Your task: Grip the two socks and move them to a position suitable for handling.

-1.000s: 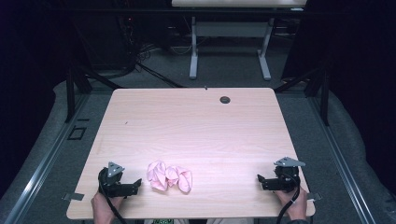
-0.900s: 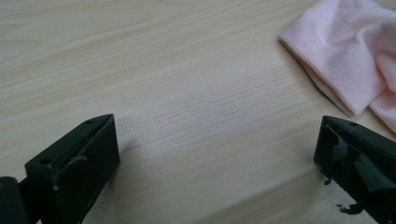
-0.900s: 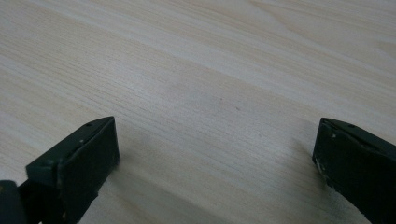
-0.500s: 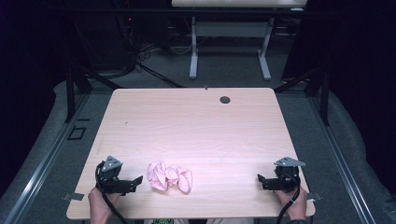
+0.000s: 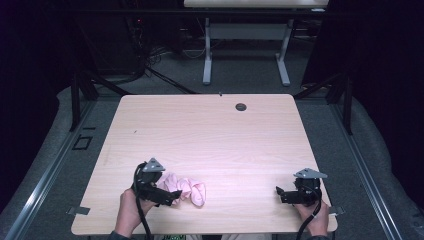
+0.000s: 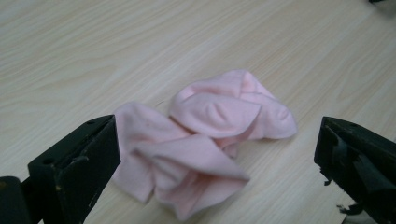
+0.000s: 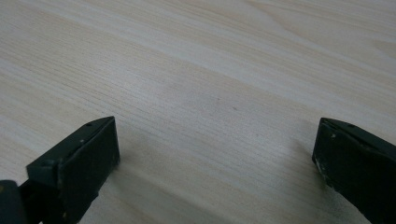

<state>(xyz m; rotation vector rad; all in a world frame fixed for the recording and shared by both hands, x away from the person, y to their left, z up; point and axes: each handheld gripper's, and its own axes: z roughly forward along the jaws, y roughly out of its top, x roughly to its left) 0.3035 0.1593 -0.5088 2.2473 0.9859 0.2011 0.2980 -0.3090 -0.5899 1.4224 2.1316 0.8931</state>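
A crumpled pink cloth (image 5: 186, 189) lies near the front edge of the wooden table (image 5: 210, 135), left of centre. My left gripper (image 5: 167, 196) is open at the cloth's left end, a hand holding it. In the left gripper view the pink cloth (image 6: 201, 140) lies between the two spread black jaws, its near folds close to the left jaw. My right gripper (image 5: 281, 193) rests at the table's front right corner, open, pointing left. In the right gripper view only bare wood (image 7: 210, 93) lies between its jaws.
A small dark round grommet (image 5: 241, 106) sits near the table's far edge. Beyond the table stand white table legs (image 5: 207, 50) and cables on a grey floor. Metal rails run along both sides of the table.
My left gripper has moved right and forward from the front left corner up to the pink cloth, which now lies between its jaws. The right gripper has stayed in place.
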